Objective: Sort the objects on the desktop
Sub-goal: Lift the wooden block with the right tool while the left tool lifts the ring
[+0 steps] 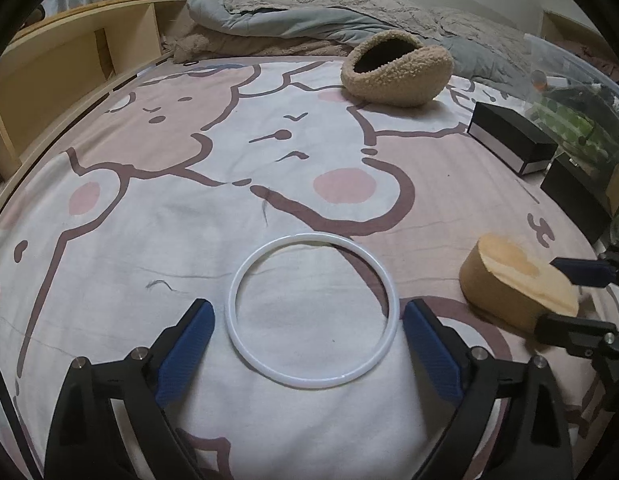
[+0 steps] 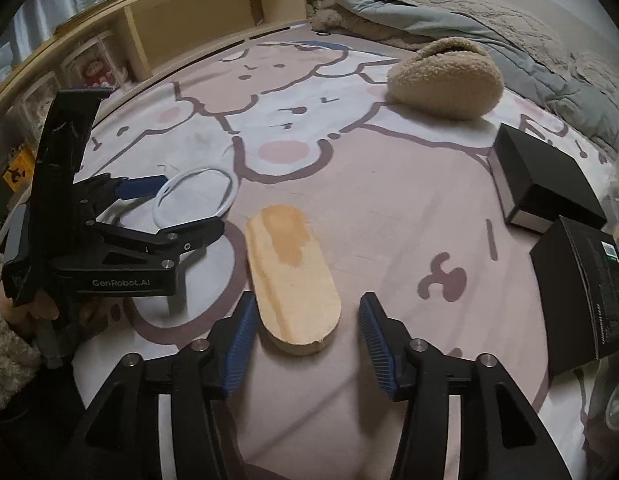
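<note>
Both wrist views near, angled down; share bedsheet (image 1: 149,208).

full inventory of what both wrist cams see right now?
white ring: 1, white, flat on the sheet between the left gripper's open fingers
wooden block: 1, light wood, oval, between the right gripper's open fingers
fuzzy pouch: 1, beige, far side of the sheet
black boxes: 2, black, right side
bed sheet: 1, pink and white cartoon print
blankets: grey pile, far end
shelf: 1, light wood, far left
left gripper: black, blue pads, open
right gripper: black, blue pads, open
</note>
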`<state>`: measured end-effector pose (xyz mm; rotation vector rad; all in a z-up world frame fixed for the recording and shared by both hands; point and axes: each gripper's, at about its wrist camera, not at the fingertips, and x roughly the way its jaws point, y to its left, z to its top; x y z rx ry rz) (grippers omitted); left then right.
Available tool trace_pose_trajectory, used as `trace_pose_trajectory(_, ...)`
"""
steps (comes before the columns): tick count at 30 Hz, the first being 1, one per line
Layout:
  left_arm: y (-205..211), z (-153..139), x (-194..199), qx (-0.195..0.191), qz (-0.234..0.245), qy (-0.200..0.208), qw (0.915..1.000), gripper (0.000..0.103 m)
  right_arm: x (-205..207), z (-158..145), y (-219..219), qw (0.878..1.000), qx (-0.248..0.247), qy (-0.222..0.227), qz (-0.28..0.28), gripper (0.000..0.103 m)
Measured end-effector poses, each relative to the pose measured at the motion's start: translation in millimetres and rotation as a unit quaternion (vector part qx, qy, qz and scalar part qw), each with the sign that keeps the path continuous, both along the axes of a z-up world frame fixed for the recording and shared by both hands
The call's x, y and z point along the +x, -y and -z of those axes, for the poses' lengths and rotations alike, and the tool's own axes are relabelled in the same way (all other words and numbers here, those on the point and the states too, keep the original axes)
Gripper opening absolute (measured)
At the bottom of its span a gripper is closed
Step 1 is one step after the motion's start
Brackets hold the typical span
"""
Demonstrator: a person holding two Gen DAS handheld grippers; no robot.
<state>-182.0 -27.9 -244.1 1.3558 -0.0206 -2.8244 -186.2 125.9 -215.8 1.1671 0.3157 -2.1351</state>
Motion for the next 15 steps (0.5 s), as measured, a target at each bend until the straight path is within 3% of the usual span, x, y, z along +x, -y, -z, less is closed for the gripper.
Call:
trace_pose_trajectory(5, 0, 2, -1, 0.000, 0.000, 0.001, 1.0000, 0.098, -3, 0, -7, 1.000, 0.012, -0.009, 0.021, 0.065)
trace_pose_trajectory(9, 0, 2, 0, 0.009, 0.000, 0.000, 1.0000, 0.099, -7, 1, -16, 0.998, 0.035, -0.022, 0.052, 0.083)
trace_pose_trajectory(15, 0, 2, -1, 0.007, 0.002, 0.003, 1.0000, 0.100, -26, 3, -38, 0.993, 0.038, -0.019, 0.114, 0.083)
